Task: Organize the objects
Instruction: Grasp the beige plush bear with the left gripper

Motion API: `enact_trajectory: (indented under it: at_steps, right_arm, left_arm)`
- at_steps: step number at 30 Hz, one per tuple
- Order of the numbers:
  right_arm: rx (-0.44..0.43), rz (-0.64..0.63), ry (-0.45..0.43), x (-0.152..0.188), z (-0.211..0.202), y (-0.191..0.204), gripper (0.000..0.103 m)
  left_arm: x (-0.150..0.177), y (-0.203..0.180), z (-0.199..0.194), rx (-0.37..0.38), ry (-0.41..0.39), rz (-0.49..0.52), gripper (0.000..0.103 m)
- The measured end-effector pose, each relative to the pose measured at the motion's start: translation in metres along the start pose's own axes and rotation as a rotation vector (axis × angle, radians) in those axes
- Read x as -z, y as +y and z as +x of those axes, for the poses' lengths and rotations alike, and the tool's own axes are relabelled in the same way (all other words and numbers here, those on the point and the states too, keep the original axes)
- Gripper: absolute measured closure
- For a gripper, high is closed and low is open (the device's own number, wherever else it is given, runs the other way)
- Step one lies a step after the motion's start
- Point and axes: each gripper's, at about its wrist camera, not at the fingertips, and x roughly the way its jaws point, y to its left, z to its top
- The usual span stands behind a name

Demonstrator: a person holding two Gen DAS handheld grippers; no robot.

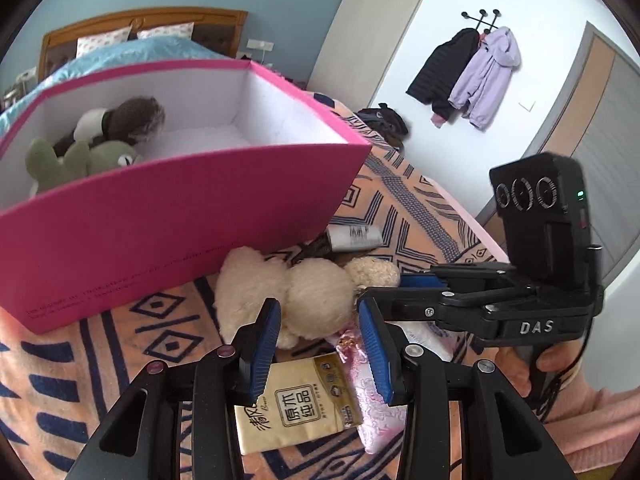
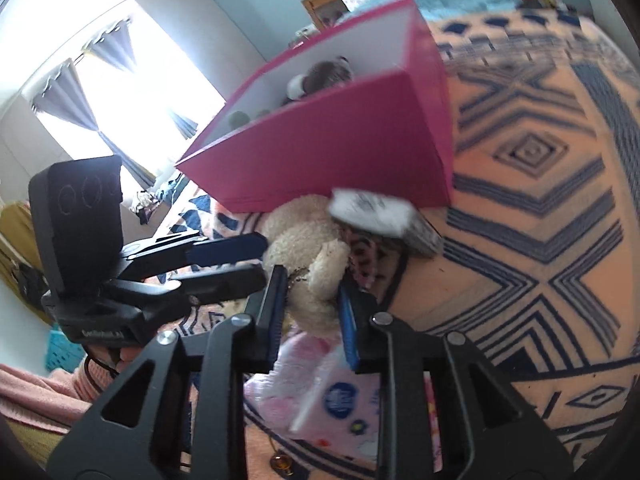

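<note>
A cream plush toy (image 1: 280, 288) lies on the patterned blanket in front of a pink box (image 1: 168, 216). The box holds a green plush (image 1: 80, 160) and a brown plush (image 1: 136, 118). My left gripper (image 1: 318, 354) is open, its blue pads just short of the cream plush, above a tan tissue pack (image 1: 296, 400). My right gripper (image 2: 312, 312) has its pads on either side of the cream plush (image 2: 316, 256), closed around part of it. The right gripper also shows in the left wrist view (image 1: 400, 292), and the left gripper in the right wrist view (image 2: 224, 260).
A small grey-white packet (image 1: 354, 236) and a leopard-print item (image 2: 368, 252) lie beside the plush. A pink embroidered pouch (image 1: 372, 400) and a pink-white packet (image 2: 332, 396) lie under the grippers. The blanket's edge (image 1: 472, 224) drops off at the right. Coats (image 1: 468, 72) hang on the wall.
</note>
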Motion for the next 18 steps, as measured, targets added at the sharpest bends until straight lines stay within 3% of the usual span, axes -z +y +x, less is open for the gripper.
enact_trajectory:
  at_steps: [2, 5, 8, 15, 18]
  right_arm:
    - [0.020, -0.027, -0.006, -0.002, -0.001, 0.006, 0.079]
    - [0.021, -0.022, -0.013, -0.004, -0.004, 0.002, 0.079]
    - [0.019, -0.005, -0.016, -0.009, 0.000, -0.003, 0.079]
    - [0.043, -0.002, -0.008, -0.007, -0.005, 0.001, 0.079]
    - [0.033, 0.011, -0.002, -0.008, -0.004, -0.003, 0.079]
  left_arm:
    - [0.000, 0.002, -0.006, -0.011, -0.020, 0.004, 0.062]
    - [0.000, 0.014, -0.016, -0.056, -0.052, -0.019, 0.053]
    - [-0.003, 0.030, -0.014, -0.068, -0.041, -0.047, 0.050]
    - [-0.004, 0.045, 0.016, 0.021, 0.049, -0.080, 0.049]
    - [-0.005, 0.054, 0.021, 0.104, 0.064, -0.126, 0.049]
